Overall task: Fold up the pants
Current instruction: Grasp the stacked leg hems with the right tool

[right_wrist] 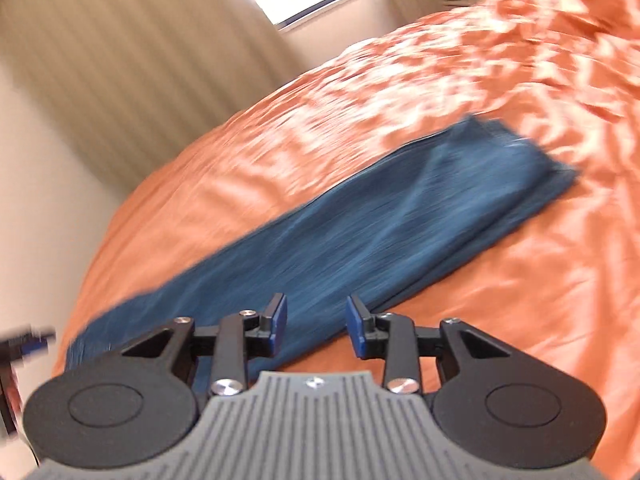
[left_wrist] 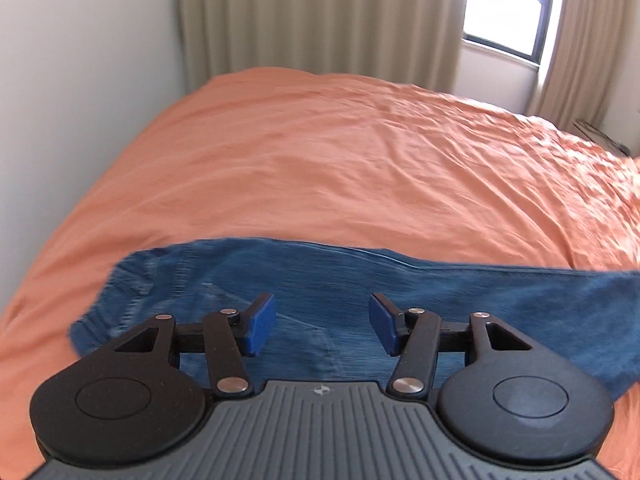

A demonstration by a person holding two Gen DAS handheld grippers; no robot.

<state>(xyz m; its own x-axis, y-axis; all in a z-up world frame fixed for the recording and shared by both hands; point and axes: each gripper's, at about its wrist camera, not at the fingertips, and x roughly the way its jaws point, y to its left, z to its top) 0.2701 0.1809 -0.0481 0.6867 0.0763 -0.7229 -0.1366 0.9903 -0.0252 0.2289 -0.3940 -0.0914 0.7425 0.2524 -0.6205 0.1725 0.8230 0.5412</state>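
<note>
Blue jeans point(left_wrist: 320, 280) lie flat on the orange bedspread point(left_wrist: 320, 152), folded lengthwise with one leg on the other. The waist end is at the left of the left wrist view and the legs run off to the right. My left gripper point(left_wrist: 322, 324) is open and empty, just above the seat area near a back pocket. In the right wrist view the jeans' legs point(right_wrist: 380, 216) stretch away to the hems at the upper right. My right gripper point(right_wrist: 316, 326) is open and empty over the near edge of the legs. The left gripper point(right_wrist: 28, 340) shows blurred at the far left.
The bed point(right_wrist: 520, 300) fills most of both views. A white wall point(left_wrist: 80, 80) runs along its left side. Beige curtains point(left_wrist: 320, 16) and a bright window point(left_wrist: 508, 4) stand behind the far end. A dark object point(left_wrist: 600, 136) sits at the bed's far right corner.
</note>
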